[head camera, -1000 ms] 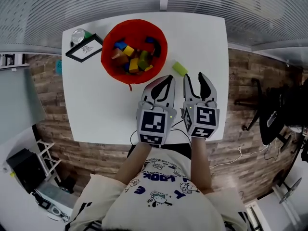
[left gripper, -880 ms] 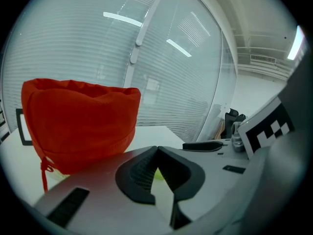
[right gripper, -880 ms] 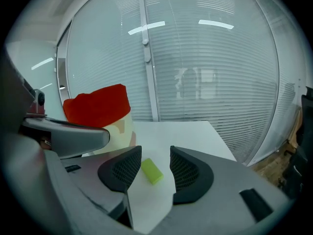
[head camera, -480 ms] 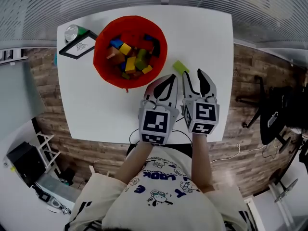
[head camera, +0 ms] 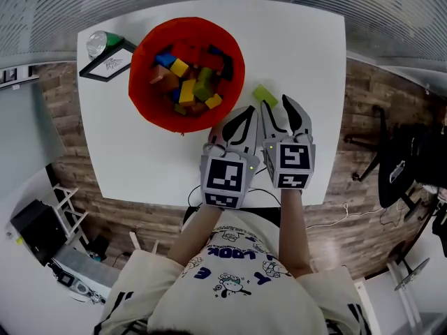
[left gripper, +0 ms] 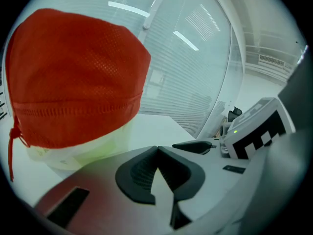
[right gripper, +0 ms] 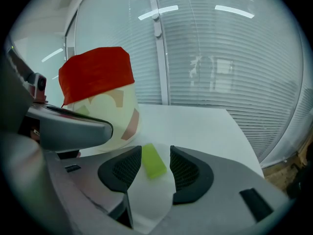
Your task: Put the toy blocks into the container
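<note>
A red-rimmed container [head camera: 187, 72] stands on the white table [head camera: 300, 54] and holds several coloured blocks [head camera: 185, 89]. One lime-green block [head camera: 264, 95] lies flat on the table to its right. My right gripper [head camera: 276, 105] is open just behind this block. In the right gripper view the green block [right gripper: 153, 161] lies on the table between the two pads [right gripper: 185, 169], with a gap on each side. My left gripper [head camera: 246, 115] is beside it, shut and empty, its tips meeting in the left gripper view [left gripper: 156, 151] near the container [left gripper: 73, 82].
A black-framed card [head camera: 106, 65] and a clear round object [head camera: 96, 44] sit at the table's far left corner. The container [right gripper: 100, 97] is left of the right gripper. Glass walls with blinds lie beyond the table. A dark chair [head camera: 394, 173] stands on the wood floor at right.
Both grippers have come down and forward toward the table. The right gripper's open jaws now reach the green block. The left gripper stays shut.
</note>
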Tool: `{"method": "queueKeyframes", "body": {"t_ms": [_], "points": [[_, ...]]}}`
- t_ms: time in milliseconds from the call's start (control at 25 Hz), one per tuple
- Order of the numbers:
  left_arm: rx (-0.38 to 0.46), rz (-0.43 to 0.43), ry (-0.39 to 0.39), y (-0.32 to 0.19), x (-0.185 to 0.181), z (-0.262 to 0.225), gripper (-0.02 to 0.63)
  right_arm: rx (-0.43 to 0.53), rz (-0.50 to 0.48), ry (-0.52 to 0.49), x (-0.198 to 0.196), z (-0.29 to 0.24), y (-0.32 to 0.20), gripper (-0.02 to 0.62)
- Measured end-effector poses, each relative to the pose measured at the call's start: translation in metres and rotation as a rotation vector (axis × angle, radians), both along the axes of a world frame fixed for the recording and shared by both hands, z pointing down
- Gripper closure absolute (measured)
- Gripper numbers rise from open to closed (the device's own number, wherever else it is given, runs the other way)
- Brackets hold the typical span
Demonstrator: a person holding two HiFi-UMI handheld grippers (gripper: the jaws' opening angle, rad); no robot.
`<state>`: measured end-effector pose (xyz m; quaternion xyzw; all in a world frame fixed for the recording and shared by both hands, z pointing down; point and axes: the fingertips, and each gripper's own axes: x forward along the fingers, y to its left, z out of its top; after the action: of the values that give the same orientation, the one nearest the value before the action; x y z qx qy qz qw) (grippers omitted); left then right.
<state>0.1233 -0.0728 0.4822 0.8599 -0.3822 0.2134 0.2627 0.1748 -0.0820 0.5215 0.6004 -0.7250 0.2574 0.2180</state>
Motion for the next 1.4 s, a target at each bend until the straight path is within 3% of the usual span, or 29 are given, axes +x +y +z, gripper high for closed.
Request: {"method": "queueKeyframes", "body": {"t_ms": [680, 1400], "points": [[-0.036, -0.020, -0.010, -0.001, -0.001, 0.014, 0.574, -0.027, -0.115, 0.031, -0.011, 0.020, -0.008, 0.410], [-0.044, -0.041, -0.020, -0.007, -0.006, 0.019, 0.574, -0.051, -0.156, 0.057, -0.018, 0.030, -0.010, 0.417]]}}
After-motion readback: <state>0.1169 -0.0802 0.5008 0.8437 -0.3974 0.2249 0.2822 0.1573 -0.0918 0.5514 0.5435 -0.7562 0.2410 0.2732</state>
